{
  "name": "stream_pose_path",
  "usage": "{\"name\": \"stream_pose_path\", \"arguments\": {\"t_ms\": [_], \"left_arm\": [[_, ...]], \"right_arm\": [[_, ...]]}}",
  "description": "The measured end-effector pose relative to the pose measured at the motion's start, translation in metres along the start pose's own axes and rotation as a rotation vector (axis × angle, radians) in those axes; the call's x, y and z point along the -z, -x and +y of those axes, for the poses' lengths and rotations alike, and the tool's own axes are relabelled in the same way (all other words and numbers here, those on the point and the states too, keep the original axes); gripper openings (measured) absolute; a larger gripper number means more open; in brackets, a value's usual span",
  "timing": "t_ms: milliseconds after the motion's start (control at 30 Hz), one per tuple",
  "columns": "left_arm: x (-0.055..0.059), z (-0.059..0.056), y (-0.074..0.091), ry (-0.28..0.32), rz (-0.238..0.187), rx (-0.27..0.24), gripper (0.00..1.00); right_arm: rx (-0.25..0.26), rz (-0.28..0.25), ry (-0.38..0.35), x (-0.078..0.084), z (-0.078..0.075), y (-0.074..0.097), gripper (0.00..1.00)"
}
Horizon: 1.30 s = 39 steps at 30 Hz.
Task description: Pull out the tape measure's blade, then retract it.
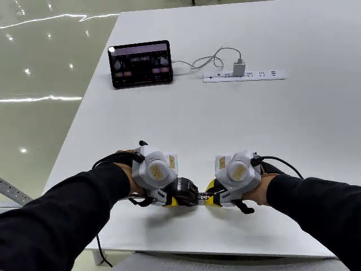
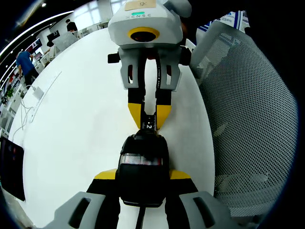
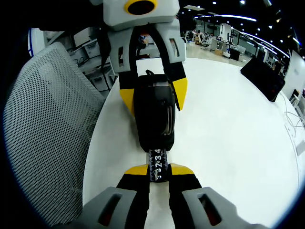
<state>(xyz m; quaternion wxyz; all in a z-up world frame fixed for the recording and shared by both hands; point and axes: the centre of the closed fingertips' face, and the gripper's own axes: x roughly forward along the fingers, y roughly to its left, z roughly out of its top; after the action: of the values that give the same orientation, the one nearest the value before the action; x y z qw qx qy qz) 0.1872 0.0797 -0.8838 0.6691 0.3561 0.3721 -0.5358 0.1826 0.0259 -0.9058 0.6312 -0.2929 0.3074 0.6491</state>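
Observation:
A black tape measure [image 1: 186, 192] sits just above the white table [image 1: 225, 124], close to its front edge. My left gripper [image 1: 178, 199] is shut on the case, which in the left gripper view sits as a black body [image 2: 143, 167] between the yellow fingertips [image 2: 106, 174]. Only a short length of blade [image 3: 157, 164] is out, showing the numbers 2 to 4. My right gripper [image 3: 158, 171] is shut on the end of that blade, facing the case [image 3: 153, 112]. In the head view the right gripper [image 1: 210, 199] nearly touches the left one.
A dark tablet [image 1: 140, 63] stands at the back left of the table. A white power strip [image 1: 243, 74] with a charger and cable lies at the back. A grey mesh chair [image 2: 248, 119] stands just off the table's front edge.

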Motion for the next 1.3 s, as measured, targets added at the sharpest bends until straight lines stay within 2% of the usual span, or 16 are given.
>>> {"name": "stream_pose_path", "arguments": {"t_ms": [267, 533, 700, 1100, 1300], "left_arm": [[0.0, 0.0, 0.0, -0.007, -0.003, -0.005, 0.32], [0.0, 0.0, 0.0, -0.001, -0.004, -0.006, 0.32], [0.0, 0.0, 0.0, -0.001, -0.006, -0.009, 0.32], [0.0, -0.001, 0.0, -0.008, -0.005, -0.029, 0.32], [-0.001, -0.001, 0.0, -0.011, -0.01, -0.02, 0.32]], "right_arm": [[0.009, 0.006, -0.012, 0.006, 0.001, 0.005, 0.1], [0.026, -0.014, -0.02, 0.013, -0.001, 0.012, 0.09], [0.033, -0.002, -0.023, 0.017, -0.002, 0.015, 0.1], [0.035, 0.002, -0.029, 0.022, -0.001, 0.018, 0.1], [0.041, -0.002, -0.038, 0.024, -0.001, 0.019, 0.1]]}}
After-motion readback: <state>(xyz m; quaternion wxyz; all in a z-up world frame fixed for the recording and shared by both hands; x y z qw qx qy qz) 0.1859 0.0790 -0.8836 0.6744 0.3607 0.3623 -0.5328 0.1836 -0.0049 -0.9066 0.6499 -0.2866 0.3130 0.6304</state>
